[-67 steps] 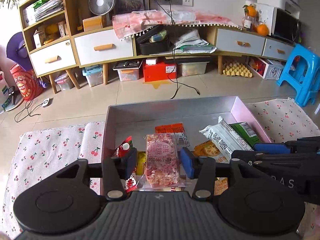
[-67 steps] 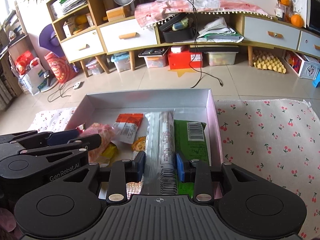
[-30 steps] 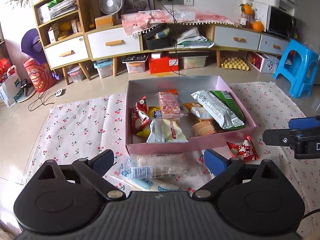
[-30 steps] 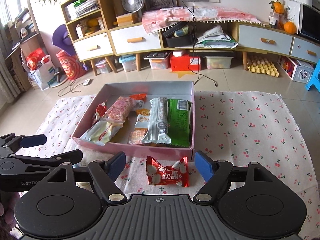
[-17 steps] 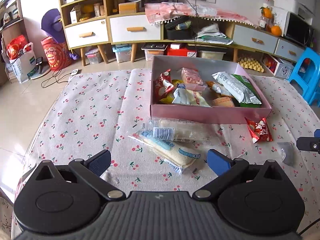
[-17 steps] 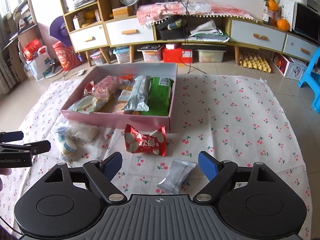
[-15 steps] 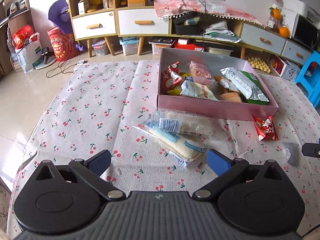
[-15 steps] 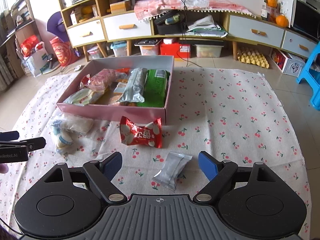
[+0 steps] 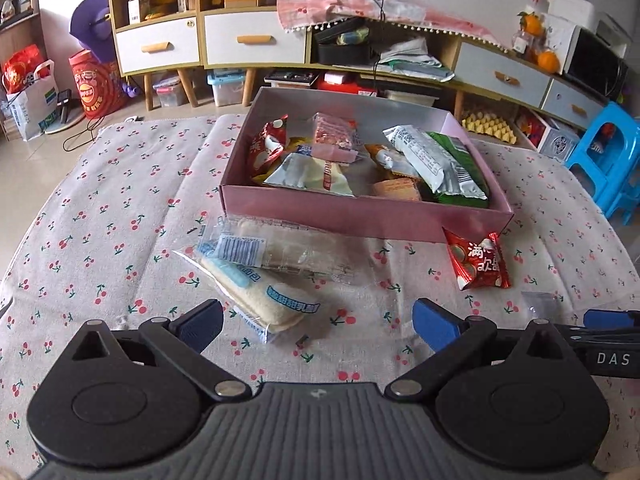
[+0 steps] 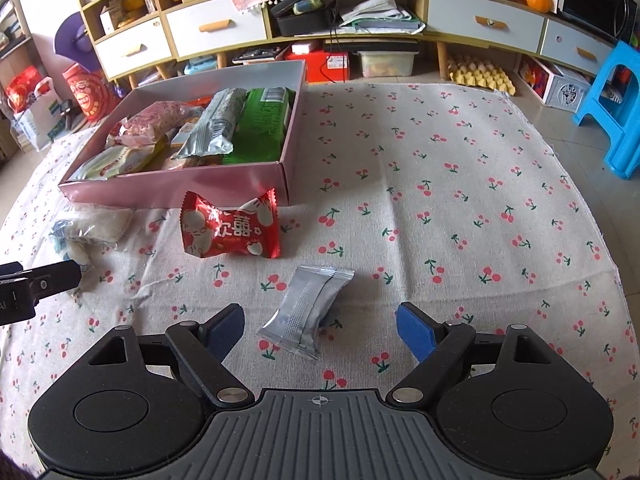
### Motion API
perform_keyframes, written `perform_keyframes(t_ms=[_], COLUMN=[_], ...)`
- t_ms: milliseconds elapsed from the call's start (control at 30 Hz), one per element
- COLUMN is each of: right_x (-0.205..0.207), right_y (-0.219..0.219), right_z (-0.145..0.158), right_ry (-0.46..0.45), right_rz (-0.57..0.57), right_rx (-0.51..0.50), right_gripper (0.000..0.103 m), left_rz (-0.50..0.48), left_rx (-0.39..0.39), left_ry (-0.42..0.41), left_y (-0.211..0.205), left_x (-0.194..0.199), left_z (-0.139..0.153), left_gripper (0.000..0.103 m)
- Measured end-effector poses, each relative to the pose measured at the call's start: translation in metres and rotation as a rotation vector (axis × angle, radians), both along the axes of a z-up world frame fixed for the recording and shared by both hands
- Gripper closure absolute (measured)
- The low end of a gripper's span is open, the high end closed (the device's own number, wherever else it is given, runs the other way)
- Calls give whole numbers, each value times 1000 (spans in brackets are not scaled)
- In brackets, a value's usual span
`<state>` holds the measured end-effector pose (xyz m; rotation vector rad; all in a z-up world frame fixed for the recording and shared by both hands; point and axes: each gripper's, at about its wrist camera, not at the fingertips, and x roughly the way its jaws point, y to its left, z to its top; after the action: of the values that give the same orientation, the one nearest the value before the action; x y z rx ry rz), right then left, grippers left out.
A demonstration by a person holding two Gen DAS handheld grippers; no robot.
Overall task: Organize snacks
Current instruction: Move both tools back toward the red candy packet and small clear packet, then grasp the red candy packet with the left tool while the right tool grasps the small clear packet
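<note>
So the pink box sits on the cherry-print cloth and it's already packed pretty full — a green pack and a long silver pack lie side by side against its right wall, with the softer pouches piled on the left. Four snacks are still out on the cloth, all near the box's front wall, which I'd guess is why both grippers hang low over that strip. The left gripper has its fingers spread wide with nothing between them, and it's lined up over the two clear-wrapped bread packs, which lie crossed, one on top of the other. The right gripper is just as wide open and empty, with the small silver packet lying flat between its blue pads but not touching them, from what I can see. The red packet sits just in front of the box, nearly against the wall — probably a later grab. The silver one looks thin and slippery, so pinching it across the narrow width seems like the safe bet.
</note>
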<state>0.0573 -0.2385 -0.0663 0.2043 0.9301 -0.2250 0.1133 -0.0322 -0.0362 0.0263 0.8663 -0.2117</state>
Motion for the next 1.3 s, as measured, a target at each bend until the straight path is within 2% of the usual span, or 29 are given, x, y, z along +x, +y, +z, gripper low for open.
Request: perform_keyframes(t_ms=[133, 233, 333, 400, 433, 467, 700, 933, 1100, 1300], right_x=[3, 4, 5, 4, 4, 5, 3, 0, -1, -1], right_y=[-4, -7, -3, -2, -3, -5, -29, -38, -40, -40], right_z=[-6, -10, -11, -10, -9, -8, -1, -3, -3, -3], right_ry=[-13, -16, -25, -24, -21, -16, -8, 19, 20, 25], right_rz=[0, 11, 46, 71, 77, 77, 12, 7, 12, 6], right_rx=[-17, -1, -25, -37, -35, -23, 65, 82, 84, 84], right_gripper=[25, 37, 45, 57, 70, 74, 74, 74, 74, 74], left_rz=[-32, -59, -87, -103, -110, -115, -143, -189, -167, -148], left_rx=[-7, -6, -5, -10, -17, -22, -100, -143, -171, -212], left_ry=[-6, -18, -32, -38, -39, -39, -6, -4, 21, 24], left_y=[-16, -29, -37, -39, -40, -42, -57, -76, -78, -71], left_x=[-1, 0, 2, 3, 5, 7, 15, 20, 25, 27], left_z=[-2, -4, -7, -10, -11, -13, -17, -23, -29, -27], left_gripper=[4, 5, 7, 10, 11, 13, 25, 36, 54, 65])
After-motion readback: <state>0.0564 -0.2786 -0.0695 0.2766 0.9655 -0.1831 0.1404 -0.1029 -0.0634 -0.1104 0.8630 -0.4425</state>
